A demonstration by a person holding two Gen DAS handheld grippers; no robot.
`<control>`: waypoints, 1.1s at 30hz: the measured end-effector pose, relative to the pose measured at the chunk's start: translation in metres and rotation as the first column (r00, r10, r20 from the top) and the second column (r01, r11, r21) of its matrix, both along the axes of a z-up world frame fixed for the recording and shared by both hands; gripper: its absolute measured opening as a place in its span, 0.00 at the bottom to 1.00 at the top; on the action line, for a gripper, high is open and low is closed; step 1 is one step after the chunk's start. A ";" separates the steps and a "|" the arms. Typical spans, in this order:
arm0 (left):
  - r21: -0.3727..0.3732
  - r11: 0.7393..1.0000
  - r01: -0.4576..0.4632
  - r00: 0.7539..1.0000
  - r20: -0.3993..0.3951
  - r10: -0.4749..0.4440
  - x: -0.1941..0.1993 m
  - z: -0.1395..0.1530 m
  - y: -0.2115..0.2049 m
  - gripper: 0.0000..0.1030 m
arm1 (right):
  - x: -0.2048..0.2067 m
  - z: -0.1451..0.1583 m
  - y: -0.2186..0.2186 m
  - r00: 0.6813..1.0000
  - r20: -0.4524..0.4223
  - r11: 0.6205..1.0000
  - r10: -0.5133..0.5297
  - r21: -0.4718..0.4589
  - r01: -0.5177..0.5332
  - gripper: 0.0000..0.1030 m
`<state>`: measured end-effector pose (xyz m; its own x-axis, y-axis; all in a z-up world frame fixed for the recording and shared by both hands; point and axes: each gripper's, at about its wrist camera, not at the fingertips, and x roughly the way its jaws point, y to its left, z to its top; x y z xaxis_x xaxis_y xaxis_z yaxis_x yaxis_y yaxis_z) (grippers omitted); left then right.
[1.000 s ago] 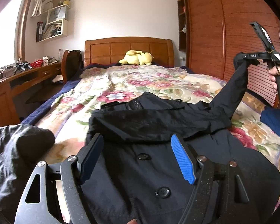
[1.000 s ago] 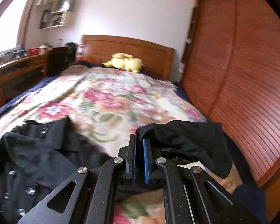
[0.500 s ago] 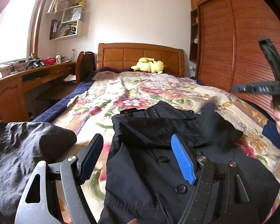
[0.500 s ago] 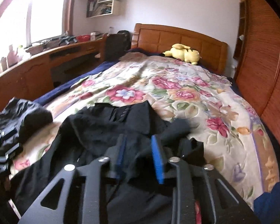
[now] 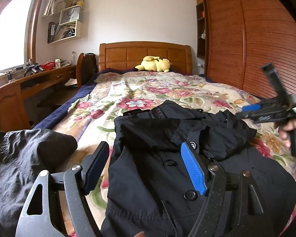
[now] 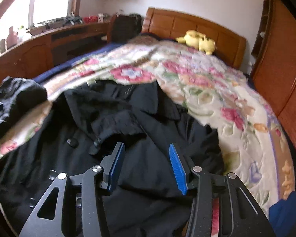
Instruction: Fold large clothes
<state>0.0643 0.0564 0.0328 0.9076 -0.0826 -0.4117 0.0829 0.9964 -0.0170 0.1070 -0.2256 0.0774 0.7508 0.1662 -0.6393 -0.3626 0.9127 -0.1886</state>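
Note:
A black buttoned coat [image 5: 167, 158] lies on the flowered bedspread [image 5: 148, 90], both sleeves folded across its chest. It also shows in the right wrist view [image 6: 128, 122]. My left gripper [image 5: 144, 164] is open and empty, hovering over the coat's front near its left edge. My right gripper [image 6: 146, 164] is open and empty, low over the coat's right side; in the left wrist view it shows [image 5: 244, 111] at the right, above the folded sleeve.
A second dark garment [image 5: 19, 158] lies heaped at the bed's left corner. A yellow plush toy [image 5: 154, 66] sits by the wooden headboard [image 5: 144, 55]. A desk [image 5: 19, 90] runs along the left, a wooden wardrobe [image 5: 256, 39] along the right.
My right gripper carried the right sleeve from raised at the right down across the coat, opened and let it go. The left gripper stayed open and shifted left.

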 end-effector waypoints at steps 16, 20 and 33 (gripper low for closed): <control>0.023 1.000 -0.019 0.998 -0.055 0.020 0.013 -0.017 0.006 0.74 | 0.117 -0.056 0.049 0.985 -0.167 0.999 -0.045 -0.027 0.041 0.47; 0.022 1.000 -0.020 0.998 -0.061 0.021 0.014 -0.020 0.007 0.74 | 0.131 -0.063 0.053 0.976 -0.214 0.999 -0.046 -0.007 0.045 0.47; 0.032 0.999 -0.018 0.998 -0.058 0.020 0.013 -0.020 0.002 0.74 | 0.089 -0.055 0.068 0.993 -0.109 0.995 0.033 -0.091 -0.043 0.06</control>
<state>0.0775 0.0584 0.0133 0.8833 -0.0516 -0.4660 0.0636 0.9979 0.0101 0.1958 -0.1578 0.0227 0.6712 0.1296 -0.7299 -0.4196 0.8781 -0.2300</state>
